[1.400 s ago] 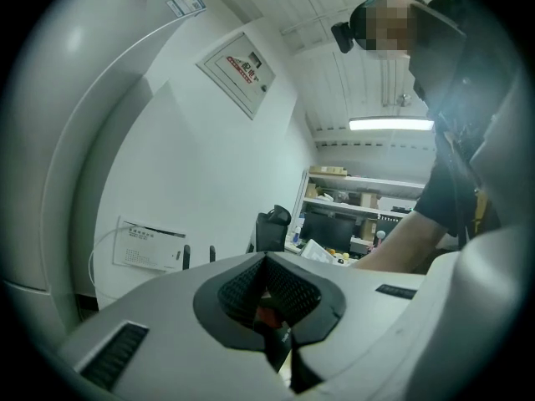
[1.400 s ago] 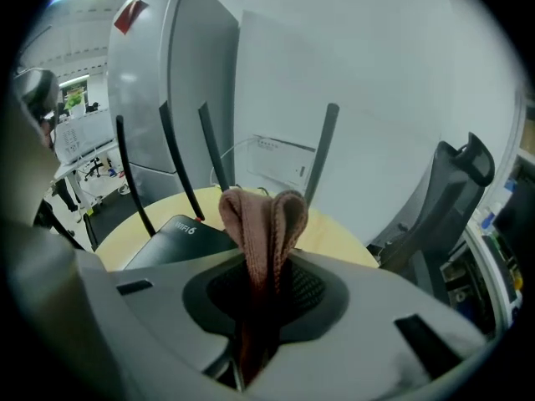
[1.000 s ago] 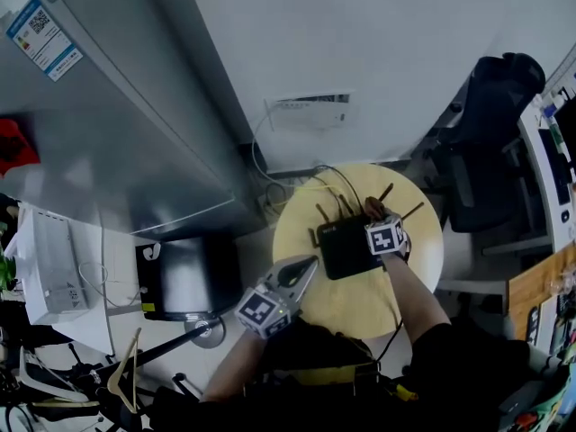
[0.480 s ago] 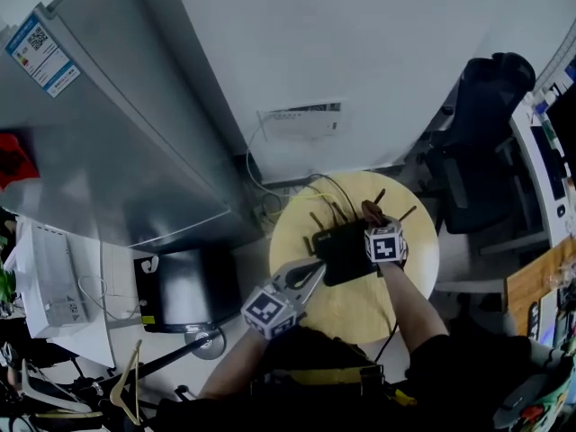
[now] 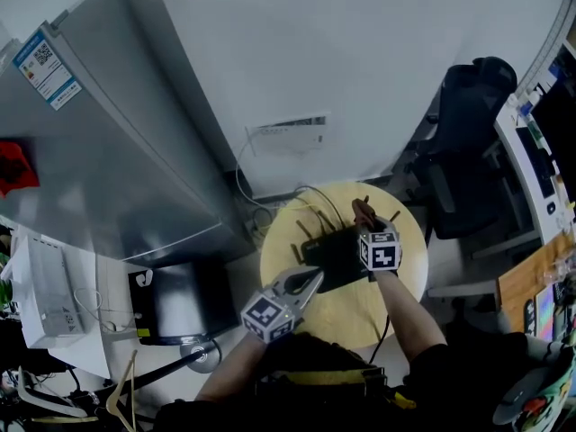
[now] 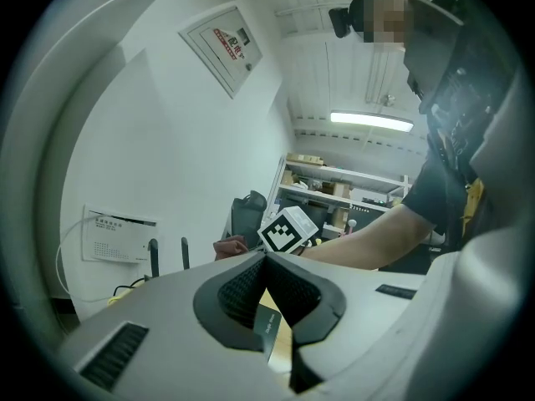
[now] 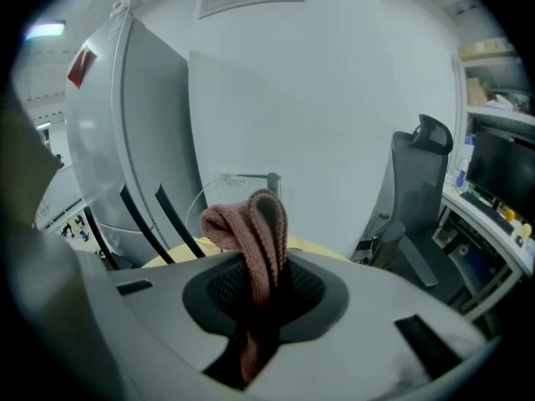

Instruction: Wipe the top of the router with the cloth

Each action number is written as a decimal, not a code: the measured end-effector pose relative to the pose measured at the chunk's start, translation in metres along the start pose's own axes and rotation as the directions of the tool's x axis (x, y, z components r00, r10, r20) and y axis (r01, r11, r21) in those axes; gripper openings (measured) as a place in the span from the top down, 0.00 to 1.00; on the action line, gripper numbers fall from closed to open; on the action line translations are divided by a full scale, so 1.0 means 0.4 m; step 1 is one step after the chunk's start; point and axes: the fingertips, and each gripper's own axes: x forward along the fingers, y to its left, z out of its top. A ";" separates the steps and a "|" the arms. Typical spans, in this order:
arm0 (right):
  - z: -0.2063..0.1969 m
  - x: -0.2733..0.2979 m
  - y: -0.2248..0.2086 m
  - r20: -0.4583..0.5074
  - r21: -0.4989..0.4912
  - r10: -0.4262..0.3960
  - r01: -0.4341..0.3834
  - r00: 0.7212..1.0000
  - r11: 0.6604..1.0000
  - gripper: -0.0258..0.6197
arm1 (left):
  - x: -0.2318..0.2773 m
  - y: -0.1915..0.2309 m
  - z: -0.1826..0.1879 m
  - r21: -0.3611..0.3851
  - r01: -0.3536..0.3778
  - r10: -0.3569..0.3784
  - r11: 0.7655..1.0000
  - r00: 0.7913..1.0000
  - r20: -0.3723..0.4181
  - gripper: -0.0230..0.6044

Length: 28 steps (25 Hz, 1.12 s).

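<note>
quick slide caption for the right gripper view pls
Right gripper clamped on a folded pink cloth, black router antennas and a yellow table beyond.

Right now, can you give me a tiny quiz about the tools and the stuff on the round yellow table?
1. True or false: the right tool is holding nothing.
2. Where does the router sit? A) on the floor B) on the round yellow table C) on the office chair
3. Fill the gap: the router's body is coloured ____.
Key: 1 false, its jaws pinch the pinkish cloth. 2 B. 3 black.
</note>
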 end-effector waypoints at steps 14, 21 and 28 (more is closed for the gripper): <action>0.173 -0.156 -0.006 0.273 -0.021 0.033 -0.029 0.961 0.999 0.86 | 0.042 -0.058 0.023 0.054 0.038 -0.038 0.998 0.999 0.000 0.96; 0.070 -0.123 -0.061 0.155 0.083 -0.013 0.000 0.988 0.997 0.86 | 0.047 -0.073 0.014 0.043 0.047 -0.046 0.998 0.999 -0.008 0.96; -0.116 -0.004 -0.060 -0.098 0.280 0.009 0.019 0.995 0.960 0.86 | 0.021 -0.035 0.003 0.019 0.028 -0.028 0.999 1.000 -0.013 0.96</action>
